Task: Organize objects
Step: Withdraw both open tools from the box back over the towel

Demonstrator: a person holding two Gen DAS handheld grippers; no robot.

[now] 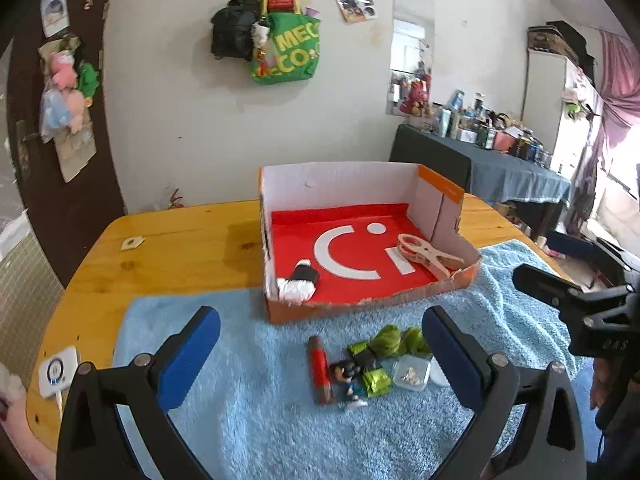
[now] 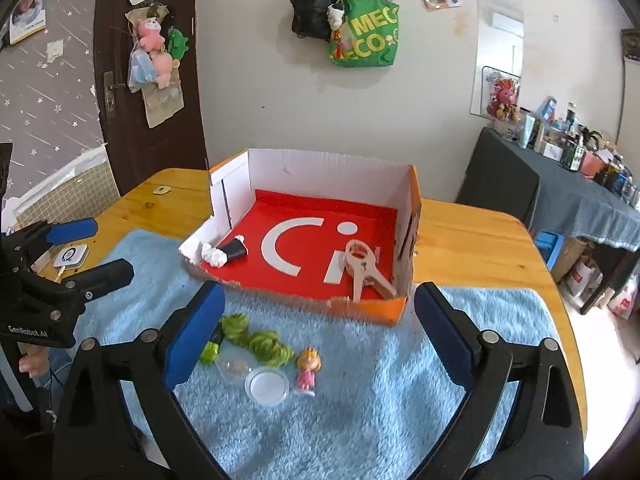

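Currently, left wrist view:
Left gripper point(image 1: 320, 344): fingers spread wide, nothing between them, hovering over the blue towel point(image 1: 248, 412) near its front edge.
Loose items: red cylinder point(image 1: 320, 372), dark-haired figurine point(image 1: 350, 380), green foil packets point(image 1: 376, 382), green yarn bundle point(image 1: 394, 340), clear square container point(image 1: 410, 374); all bunched on the towel, touching or just beside one another, in front of the box.
Box point(image 1: 352, 184): cardboard tray with red floor, straddling the towel's back edge on the wooden surface point(image 1: 180, 248). Holds a black-and-white item point(image 1: 300, 282) in its near left corner and a wooden clip point(image 1: 428, 256) at its right wall.
Right gripper point(image 1: 568, 296): seen at the right edge of frame, well apart from the pile.

Right wrist view:
Right gripper point(image 2: 320, 320): fingers released, empty, above the towel.
Extra items: blonde doll in pink point(image 2: 307, 370) and round clear lid point(image 2: 267, 386), just beside the yarn.
Risk: items sit crowded, so closing on one could likely nudge or drag a neighbour; the low torn front wall of the box could catch a carried item.
Room: box centre is open; towel's right half is bare; both grippers work the same pile, so collision is possible.
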